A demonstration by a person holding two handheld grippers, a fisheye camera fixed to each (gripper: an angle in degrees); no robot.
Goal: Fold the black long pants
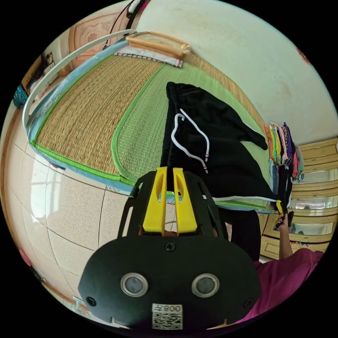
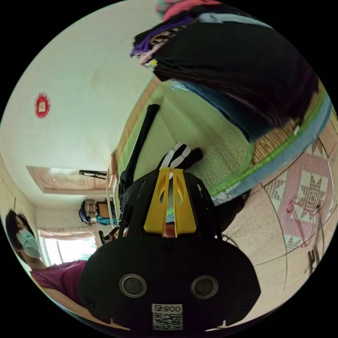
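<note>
The black long pants (image 1: 218, 148) lie folded on the green-edged straw mat (image 1: 95, 112) of a bed, with a white drawstring (image 1: 192, 141) across the waistband. My left gripper (image 1: 170, 169), in the left gripper view, is shut on the waistband edge near the bed's side. In that same view the right gripper (image 1: 280, 207) shows small at the pants' white-striped cuff end. The right gripper view has my right gripper (image 2: 170, 170) shut on the black and white striped cuff (image 2: 179, 155), and the pants (image 2: 141, 144) stretch away as a thin black line.
A pile of folded clothes (image 1: 283, 148) sits at the mat's end, looming large (image 2: 225, 63) in the right gripper view. A pillow (image 1: 158, 44) lies at the bed's head. Tiled floor (image 1: 63, 207) lies beside the bed, with wooden drawers (image 1: 313, 197) behind. A person in a magenta top (image 1: 288, 271) stands by the bed.
</note>
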